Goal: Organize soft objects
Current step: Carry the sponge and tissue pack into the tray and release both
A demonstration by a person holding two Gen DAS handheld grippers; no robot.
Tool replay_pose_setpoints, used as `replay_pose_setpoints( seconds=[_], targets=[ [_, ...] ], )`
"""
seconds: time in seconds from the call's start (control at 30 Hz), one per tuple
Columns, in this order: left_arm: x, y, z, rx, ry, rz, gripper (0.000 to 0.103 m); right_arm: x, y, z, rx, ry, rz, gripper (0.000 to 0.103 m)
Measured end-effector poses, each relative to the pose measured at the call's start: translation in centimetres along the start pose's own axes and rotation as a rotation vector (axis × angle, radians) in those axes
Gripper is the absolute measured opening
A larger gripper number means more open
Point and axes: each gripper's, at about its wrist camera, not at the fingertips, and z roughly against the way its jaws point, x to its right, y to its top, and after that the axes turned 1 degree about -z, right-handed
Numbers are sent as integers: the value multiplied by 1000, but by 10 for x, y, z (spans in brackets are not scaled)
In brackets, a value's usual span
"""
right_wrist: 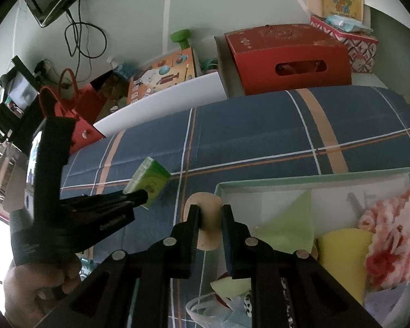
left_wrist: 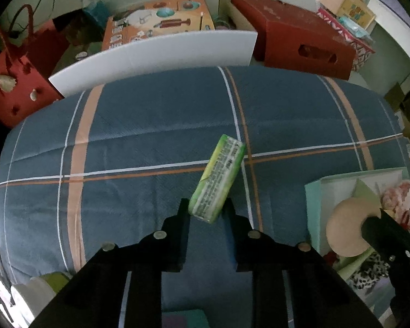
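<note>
A green tissue pack (left_wrist: 218,177) is tilted over the blue plaid bedcover (left_wrist: 150,125). Its near end sits between the fingers of my left gripper (left_wrist: 206,208), which is shut on it. In the right wrist view the same pack (right_wrist: 150,180) sticks out from the left gripper (right_wrist: 142,198). My right gripper (right_wrist: 208,207) is shut on a tan round pad (right_wrist: 205,224), held edge-on beside the left rim of a mint box (right_wrist: 287,181). In the left wrist view, that pad (left_wrist: 347,227) hangs in front of the mint box (left_wrist: 314,188).
The mint box holds a pink crocheted piece (right_wrist: 391,235), a yellow sponge (right_wrist: 341,257) and a pale green cloth (right_wrist: 292,224). Behind the bed stand a red carton (left_wrist: 295,35), a white board (left_wrist: 155,57), an orange box (left_wrist: 155,22) and a red bag (left_wrist: 16,82). A hand (right_wrist: 41,287) holds the left gripper.
</note>
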Motion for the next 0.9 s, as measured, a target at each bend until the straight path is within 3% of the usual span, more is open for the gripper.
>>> replay_pose_setpoints(
  seconds=[0.43, 0.9],
  targets=[
    [20, -44, 78, 165, -97, 20, 24, 15, -23, 38, 45, -13, -19, 17],
    [65, -105, 110, 243, -191, -50, 24, 47, -57, 104, 152, -97, -34, 17]
  ],
)
